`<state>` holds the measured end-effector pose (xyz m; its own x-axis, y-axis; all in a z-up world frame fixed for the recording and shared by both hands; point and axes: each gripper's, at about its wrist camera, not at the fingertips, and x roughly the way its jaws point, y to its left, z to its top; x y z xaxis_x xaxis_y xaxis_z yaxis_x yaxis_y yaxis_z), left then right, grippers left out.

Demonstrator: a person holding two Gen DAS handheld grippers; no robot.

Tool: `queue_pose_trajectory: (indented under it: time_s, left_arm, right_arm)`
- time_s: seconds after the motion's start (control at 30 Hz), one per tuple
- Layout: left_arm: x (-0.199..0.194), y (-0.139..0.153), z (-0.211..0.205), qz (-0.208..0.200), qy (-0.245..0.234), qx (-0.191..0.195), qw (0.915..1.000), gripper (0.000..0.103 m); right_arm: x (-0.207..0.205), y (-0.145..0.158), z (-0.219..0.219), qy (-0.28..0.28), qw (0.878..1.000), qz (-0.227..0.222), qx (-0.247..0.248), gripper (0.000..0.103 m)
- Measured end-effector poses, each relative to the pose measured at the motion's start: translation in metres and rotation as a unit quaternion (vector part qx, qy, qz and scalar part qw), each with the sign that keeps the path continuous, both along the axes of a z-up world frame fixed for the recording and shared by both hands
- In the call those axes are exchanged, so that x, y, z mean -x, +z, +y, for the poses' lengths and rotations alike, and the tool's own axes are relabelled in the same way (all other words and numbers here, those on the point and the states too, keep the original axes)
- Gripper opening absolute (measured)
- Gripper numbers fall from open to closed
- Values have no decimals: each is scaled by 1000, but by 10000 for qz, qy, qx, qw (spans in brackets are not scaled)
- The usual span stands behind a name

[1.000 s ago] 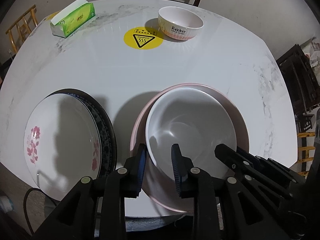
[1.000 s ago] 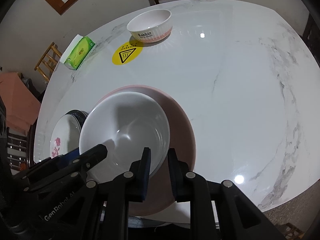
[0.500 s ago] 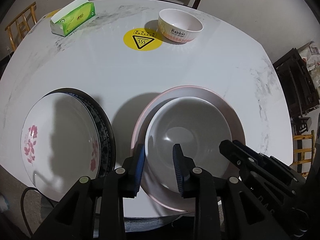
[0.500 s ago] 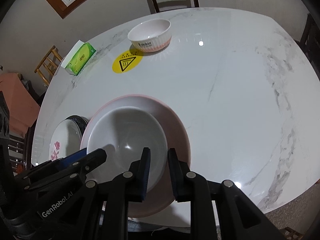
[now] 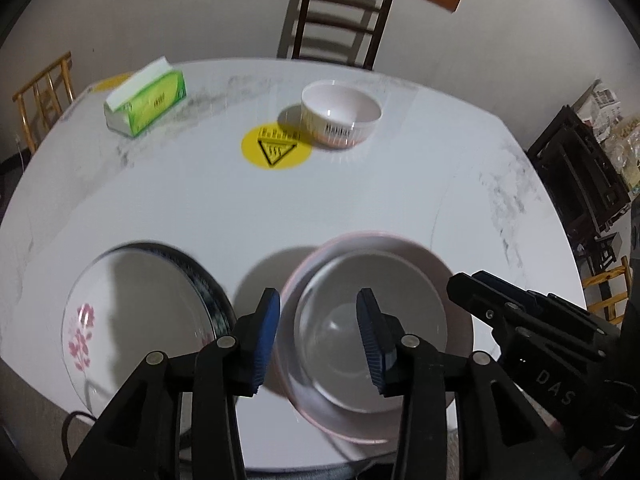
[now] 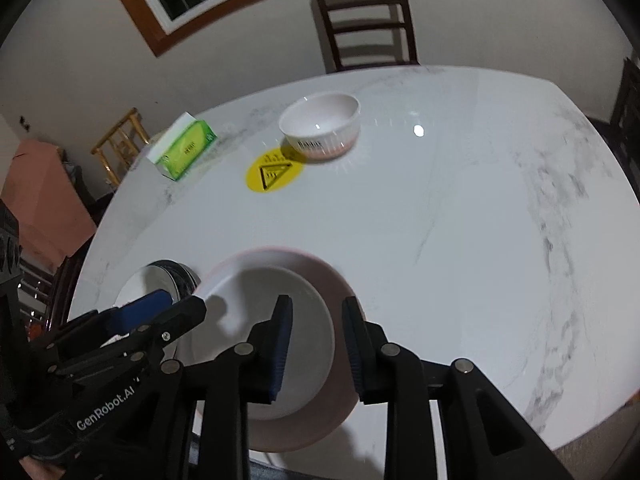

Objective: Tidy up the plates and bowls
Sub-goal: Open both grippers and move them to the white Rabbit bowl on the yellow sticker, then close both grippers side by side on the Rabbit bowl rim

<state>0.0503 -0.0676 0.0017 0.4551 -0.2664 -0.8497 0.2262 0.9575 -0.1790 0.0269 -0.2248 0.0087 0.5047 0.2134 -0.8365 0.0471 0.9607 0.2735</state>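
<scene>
A white bowl (image 5: pixel 408 292) sits inside a pink plate (image 5: pixel 454 280) at the table's near edge. My left gripper (image 5: pixel 320 336) hovers just above the bowl's left rim. Its jaws are opening, one finger outside the rim and one over the bowl, and neither pad presses. My right gripper (image 6: pixel 316 346) hangs over the same bowl's (image 6: pixel 256 300) right rim, also opening and clear of it. To the left, a white flowered plate (image 5: pixel 140 308) lies on a dark-rimmed plate (image 5: pixel 204 280). A small ribbed bowl (image 5: pixel 340 118) with lettering stands at the far side.
The round marble table (image 5: pixel 400 184) carries a green tissue box (image 5: pixel 146 102) at the far left and a yellow warning sticker (image 5: pixel 276 148) beside the small bowl. A dark wooden chair (image 5: pixel 340 12) stands behind the table, and dark furniture (image 5: pixel 580 172) lies to the right.
Both grippers have let go of the white bowl's rim, widened and lifted. The bowl has come down to rest in the pink plate. Both views have tilted up toward the far wall.
</scene>
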Motion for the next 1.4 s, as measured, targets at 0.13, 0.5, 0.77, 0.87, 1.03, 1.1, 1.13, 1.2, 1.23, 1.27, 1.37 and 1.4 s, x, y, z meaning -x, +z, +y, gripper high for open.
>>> queue_pose_trajectory:
  time_s: [0.13,0.5,0.77,0.87,1.03,1.1,1.13,1.2,1.23,1.27,1.37,1.4]
  left_arm:
    - [-7,4,4,-261,127,-55,9996,38]
    - [-45,-8,16,-202,529,-301,9979,39]
    - [-85,-9,10,-189,545,-524,9970,41]
    - [-106,-12,5,-108,538,-516,9972,41]
    - [-134,-16,-2,-50,509,-464,9976,41]
    - [-147,-18,-6,-43,476,-428,9979,41]
    - [-153,-18,-7,-25,465,-400,9981,41]
    - [-167,-19,-10,12,468,-283,9985,41]
    - [-172,-20,-11,25,488,-248,9985,41]
    - [-177,-20,-11,34,499,-209,9985,41]
    - [-193,-21,-14,8,534,-166,9984,41]
    - [-199,-22,-15,18,540,-117,9985,41]
  right_arm:
    - [-7,3,-4,74,9998,-183,77,26]
    - [-44,4,-28,-8,9975,-389,585,26]
    - [-83,-7,-46,22,9963,-369,775,26]
    - [-98,-14,-50,82,9966,-314,751,26]
    - [-125,-25,-57,129,9978,-246,610,26]
    - [-135,-27,-60,157,9983,-208,512,26]
    - [-140,-28,-61,181,9986,-211,458,26]
    - [-153,-29,-64,212,9989,-198,368,26]
    - [-159,-29,-65,225,9990,-206,329,26]
    - [-166,-29,-67,244,9991,-229,255,26]
    - [-182,-30,-69,273,9993,-220,121,26]
    - [-188,-31,-70,280,9994,-216,26,26]
